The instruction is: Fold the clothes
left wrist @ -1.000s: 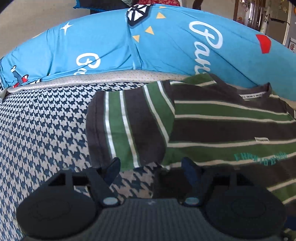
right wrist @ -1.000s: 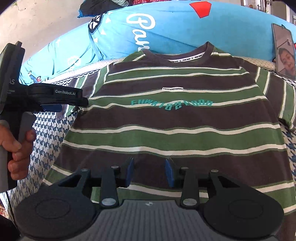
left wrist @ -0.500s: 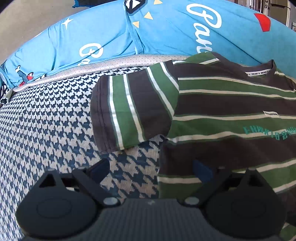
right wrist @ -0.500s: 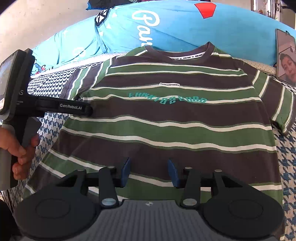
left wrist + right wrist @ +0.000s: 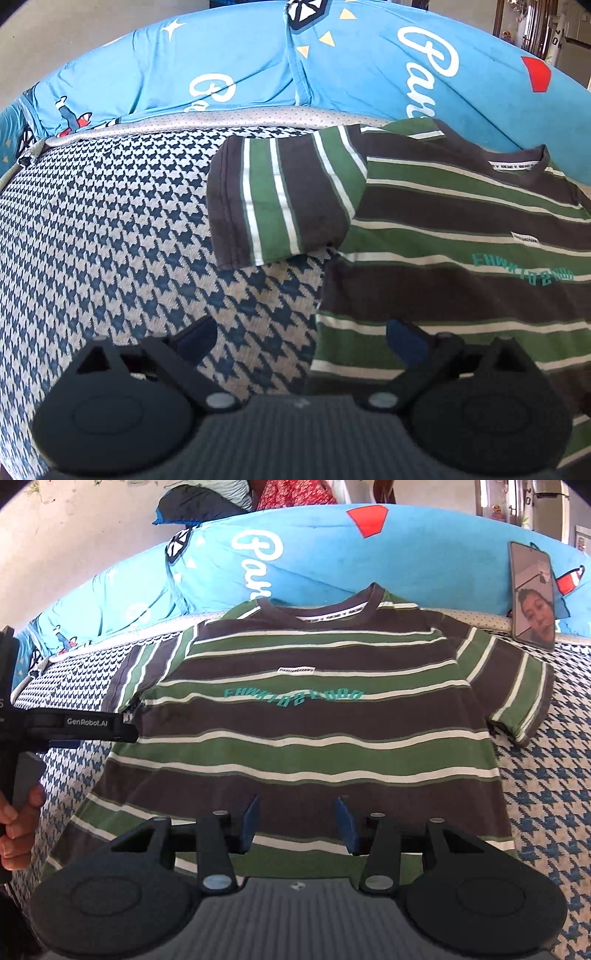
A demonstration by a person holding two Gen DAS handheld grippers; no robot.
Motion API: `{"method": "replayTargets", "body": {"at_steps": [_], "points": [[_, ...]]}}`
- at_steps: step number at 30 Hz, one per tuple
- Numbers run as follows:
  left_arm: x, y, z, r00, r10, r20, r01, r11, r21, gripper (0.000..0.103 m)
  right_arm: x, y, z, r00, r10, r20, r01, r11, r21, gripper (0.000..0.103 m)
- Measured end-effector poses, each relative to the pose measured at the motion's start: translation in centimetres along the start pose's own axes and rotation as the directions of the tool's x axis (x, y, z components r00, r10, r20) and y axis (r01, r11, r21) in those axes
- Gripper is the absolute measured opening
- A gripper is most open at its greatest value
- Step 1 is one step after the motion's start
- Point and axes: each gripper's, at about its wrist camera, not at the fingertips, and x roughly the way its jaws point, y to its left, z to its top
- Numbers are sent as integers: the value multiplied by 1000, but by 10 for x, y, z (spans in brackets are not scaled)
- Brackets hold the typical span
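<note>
I see the green-and-brown striped cotton T-shirt (image 5: 303, 738) flat on the houndstooth bedcover (image 5: 110, 229); my left gripper (image 5: 301, 338) is opening wide — empty; right gripper (image 5: 297, 821) half-open, holding nothing.

The left gripper (image 5: 301, 338) has spread its fingers (image 5: 406, 341) wide, off the striped T-shirt's (image 5: 461, 221) sleeve (image 5: 280, 199).

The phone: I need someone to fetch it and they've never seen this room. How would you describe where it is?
Find the bed with the houndstooth cover and the blue pillow along its far edge. The phone stands propped against that pillow, just beyond the striped shirt's right sleeve. It is the only upright, glossy thing there, its screen lit.
</note>
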Motion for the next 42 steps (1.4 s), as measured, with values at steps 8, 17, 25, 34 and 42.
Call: {"method": "replayTargets", "body": {"at_steps": [8,17,25,34,42], "points": [[-7,-30,1,998,-56,43,53,997,64,101,4,2,-2,1000,-3,-21,3,1000,-24,44],[7,-54,-13,993,-106,-51,113,983,146,103,19,10,-1,998,-14,-68,12,1000,-28,45],[14,-52,-16,992,-101,-74,111,983,145,103,17,4,1,998,-24,-64,23,1000,-7,45],[16,-49,-14,990,-108,-85,119,983,136,103,16,-6,4,996,-51,-66,53,998,23,45],[17,-49,-12,990,-108,-89,120,984,135,103,6,-28,15,996,-85,3,84,989,119,45]]}}
